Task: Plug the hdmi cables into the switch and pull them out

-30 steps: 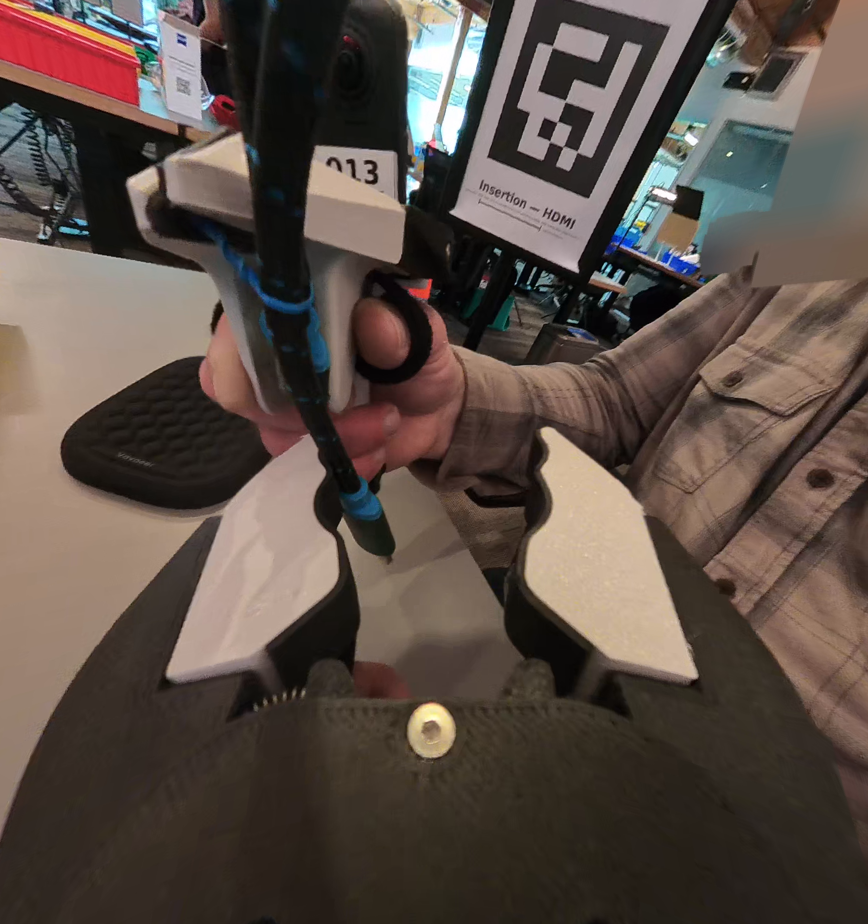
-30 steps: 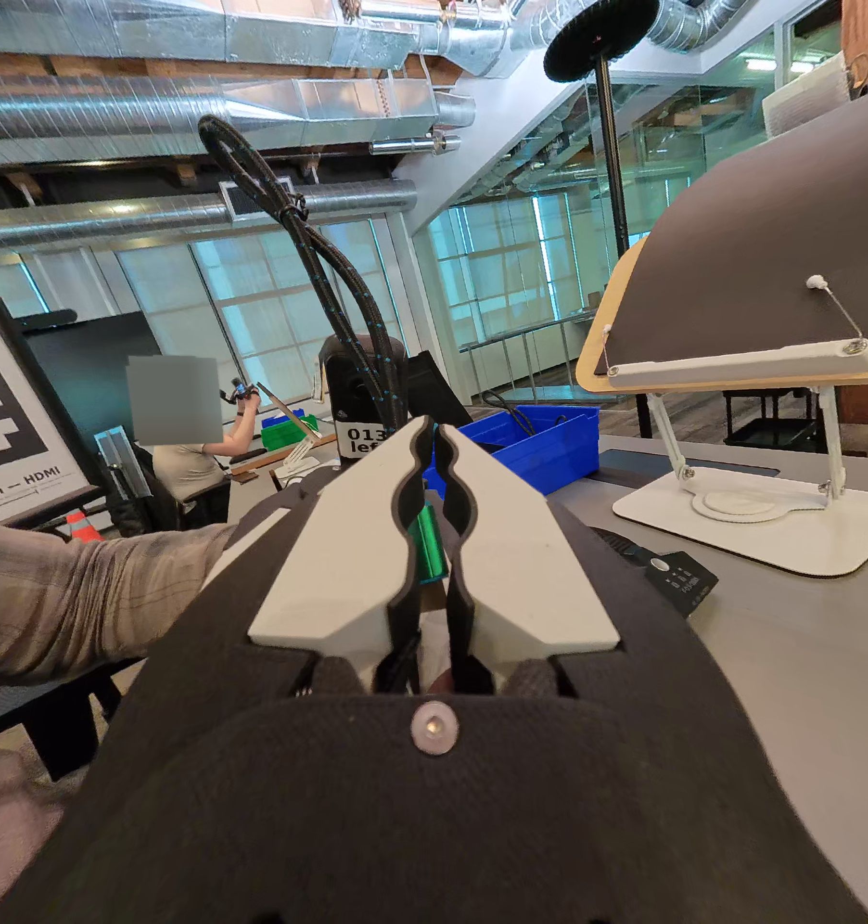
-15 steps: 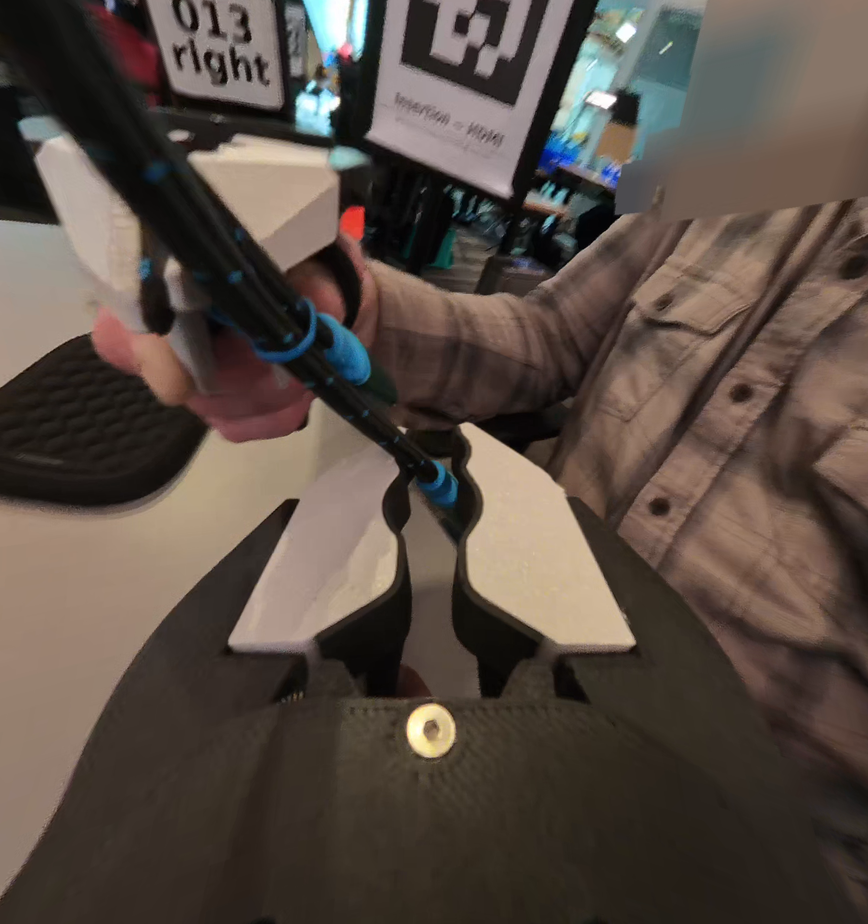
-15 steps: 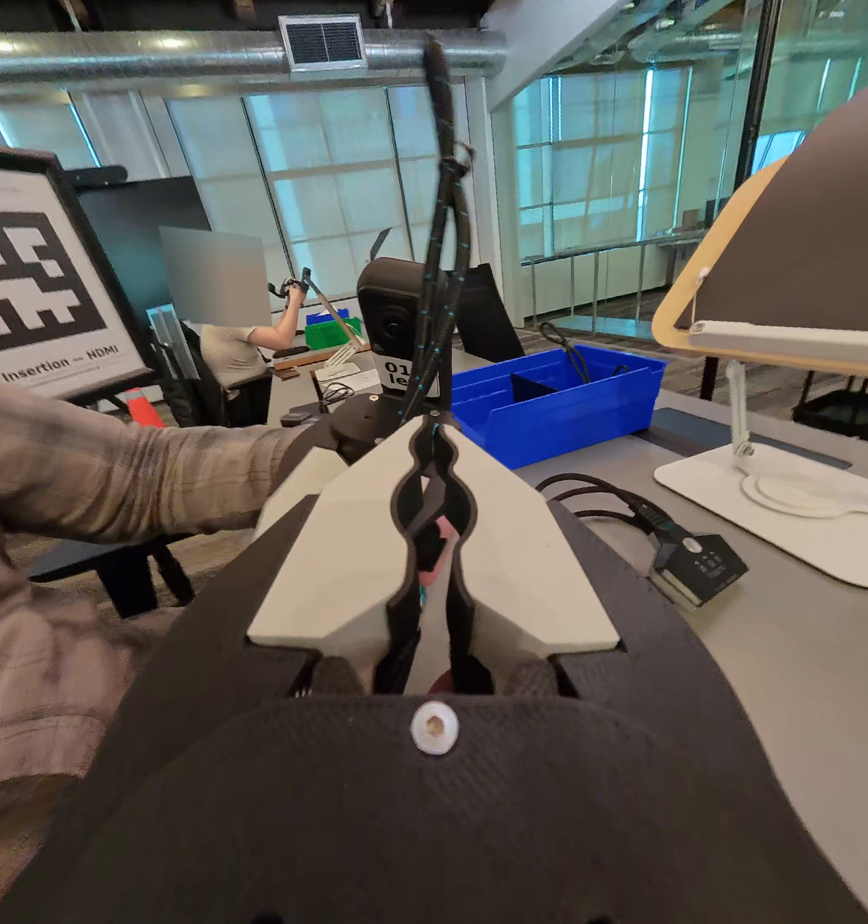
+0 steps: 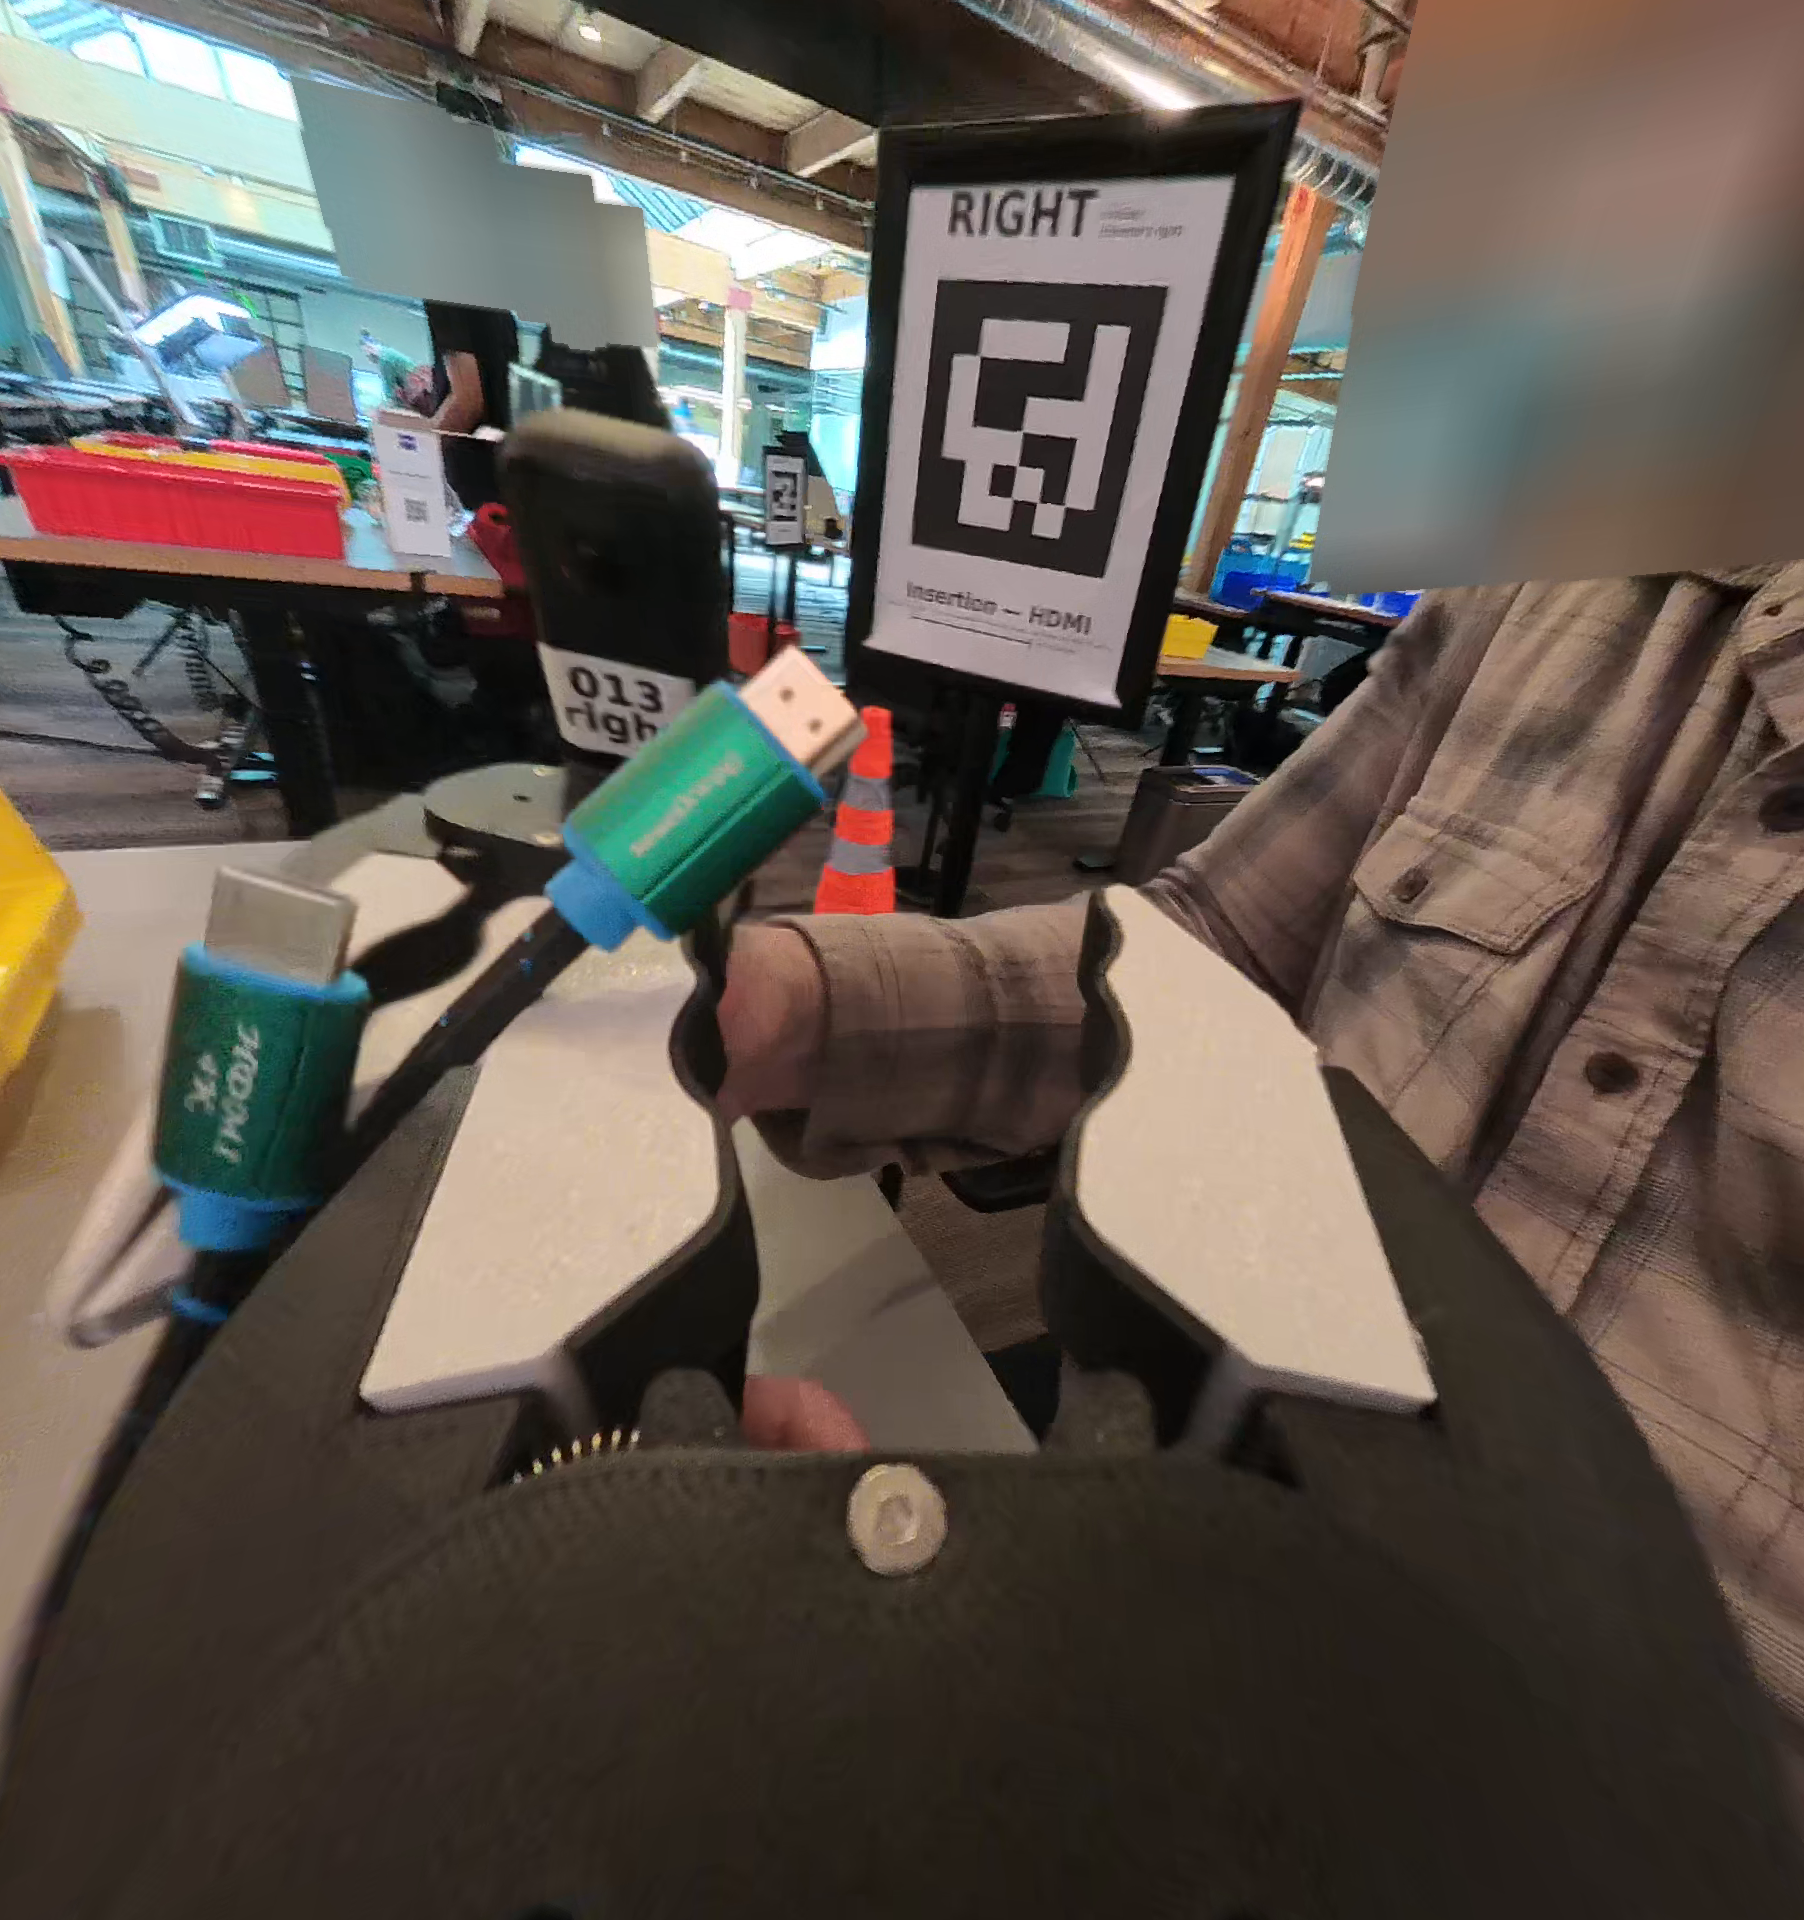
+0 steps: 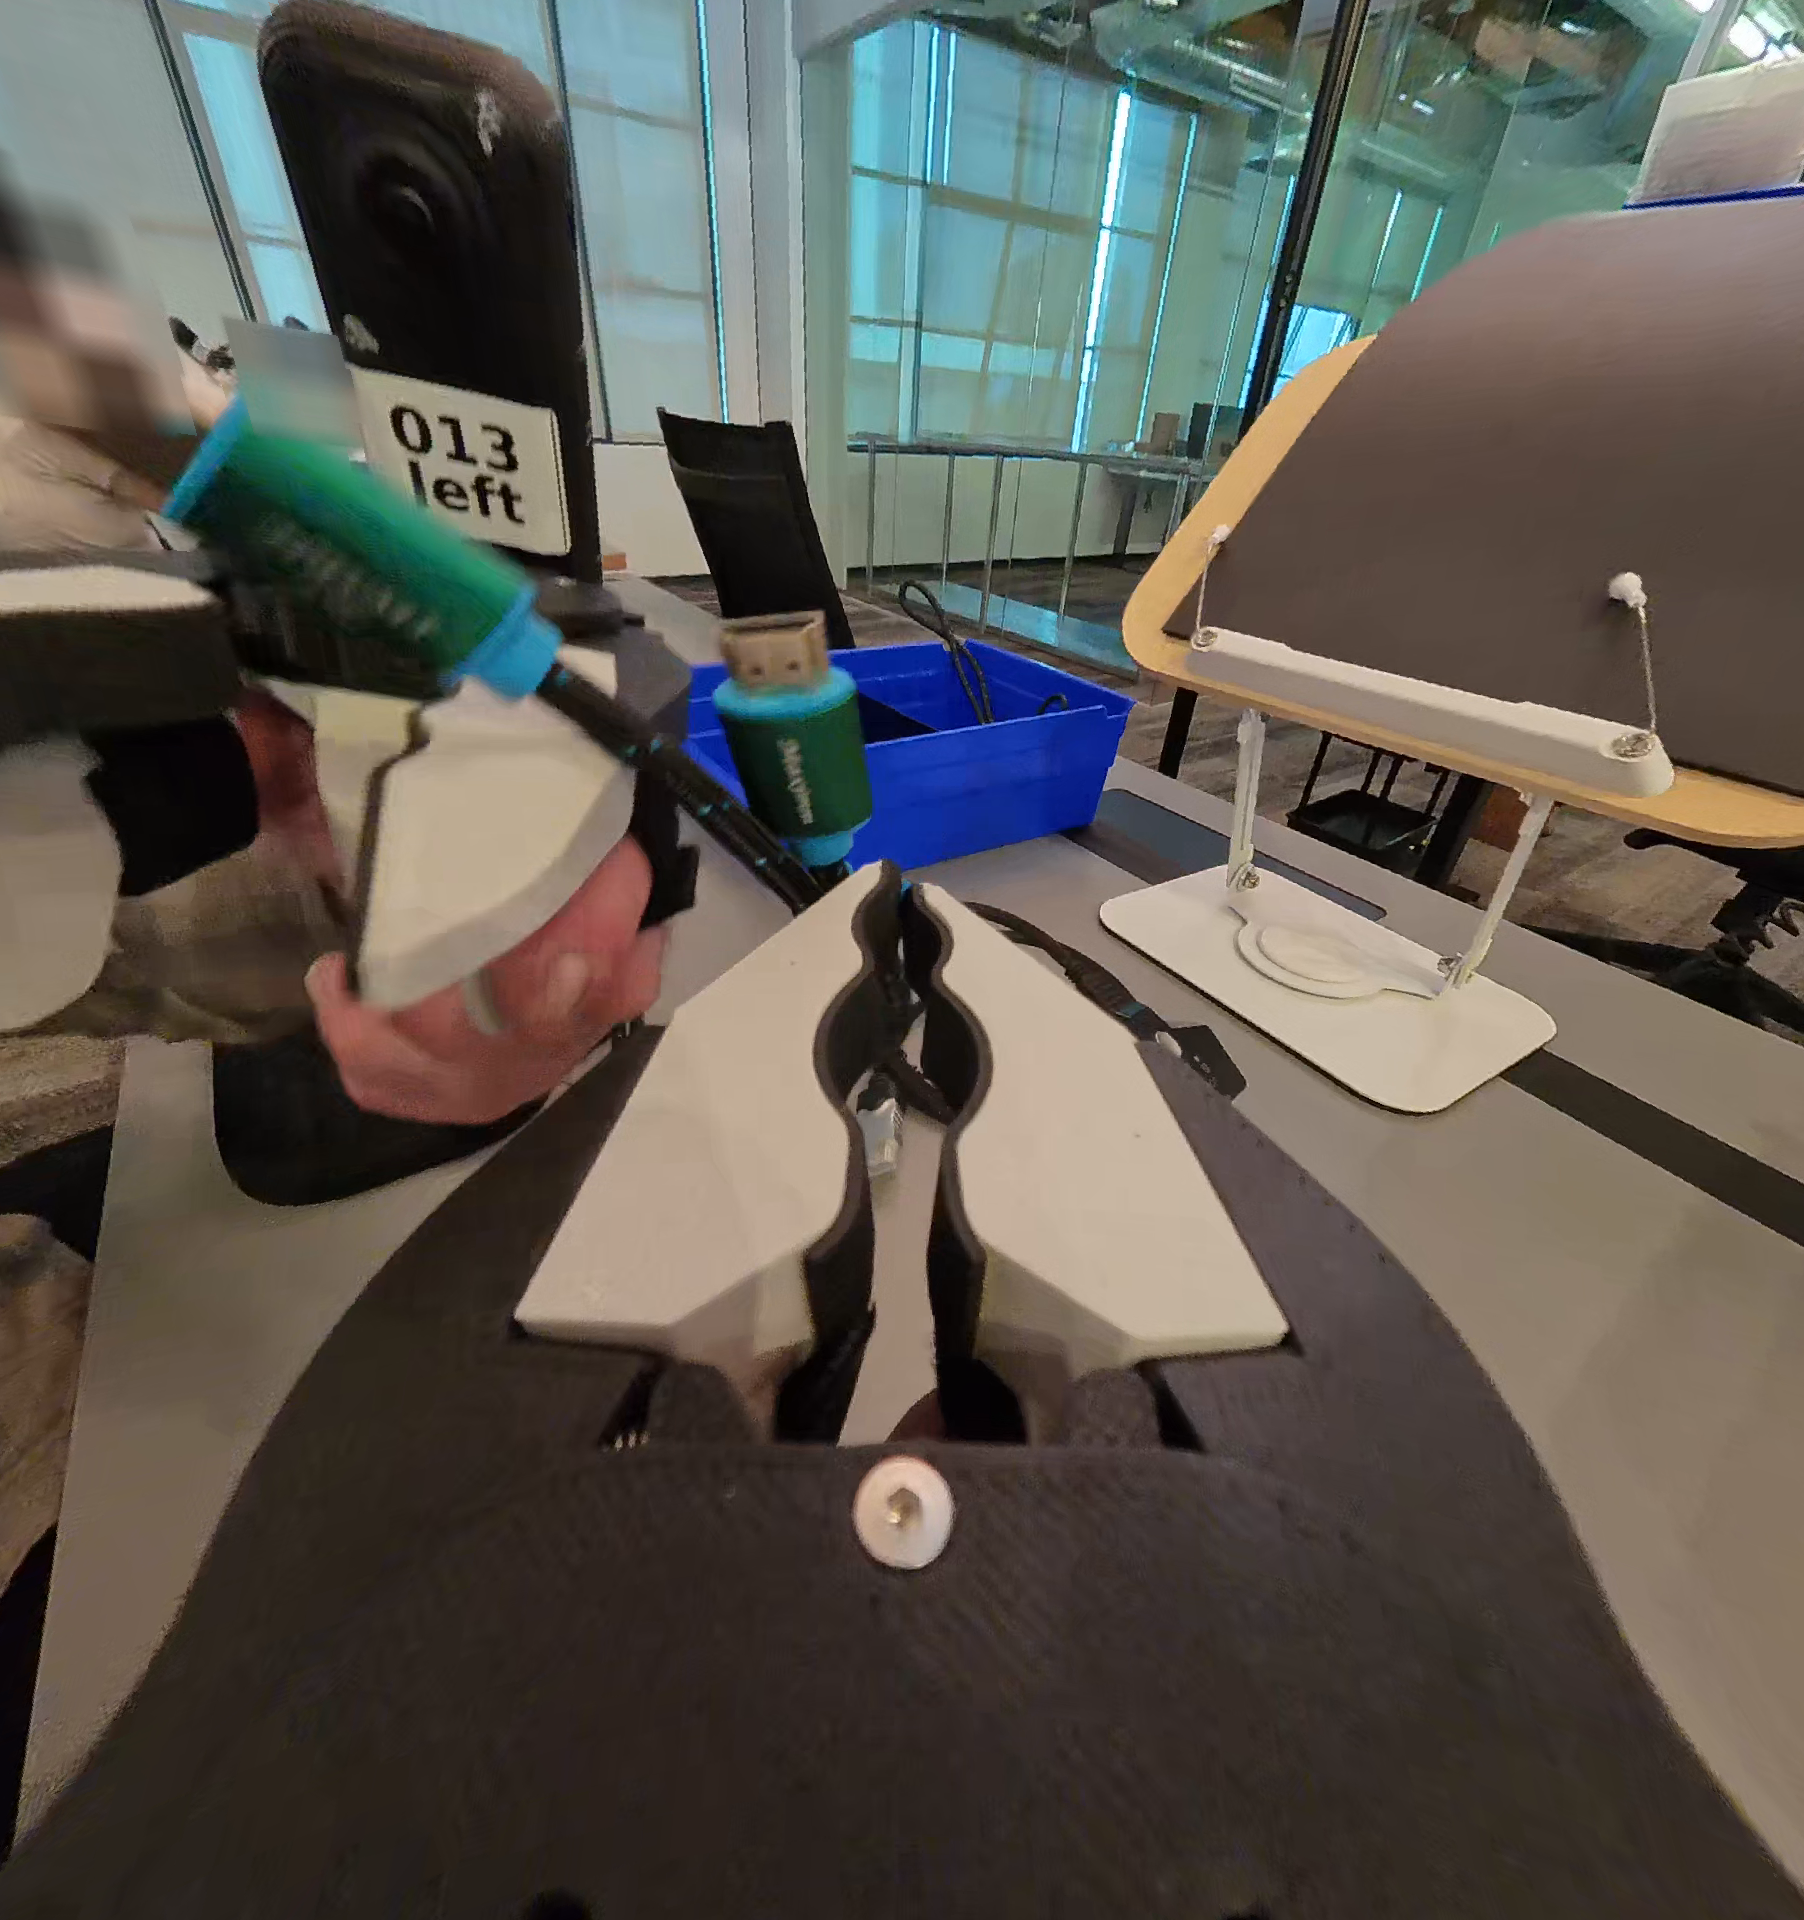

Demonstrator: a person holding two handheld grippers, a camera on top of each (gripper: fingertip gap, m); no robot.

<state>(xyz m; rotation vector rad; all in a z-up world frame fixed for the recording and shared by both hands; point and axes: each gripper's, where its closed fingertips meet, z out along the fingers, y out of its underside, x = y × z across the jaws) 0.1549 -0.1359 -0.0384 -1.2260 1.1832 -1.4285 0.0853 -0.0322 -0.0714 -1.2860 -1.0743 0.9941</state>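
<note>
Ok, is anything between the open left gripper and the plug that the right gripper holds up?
Nothing visible. The left gripper stands open with only air up to that plug, whose cable the right gripper pinches. The second plug hangs outside its jaws, off to the left.

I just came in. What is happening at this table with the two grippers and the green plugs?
A person holds a gripper in each hand. The right gripper has its jaws shut on the black braided HDMI cable, and its two green plugs are up in the air. The left gripper is open and empty, close beside the plugs. Neither plug is in the small black switch, which lies on the grey table.
</note>
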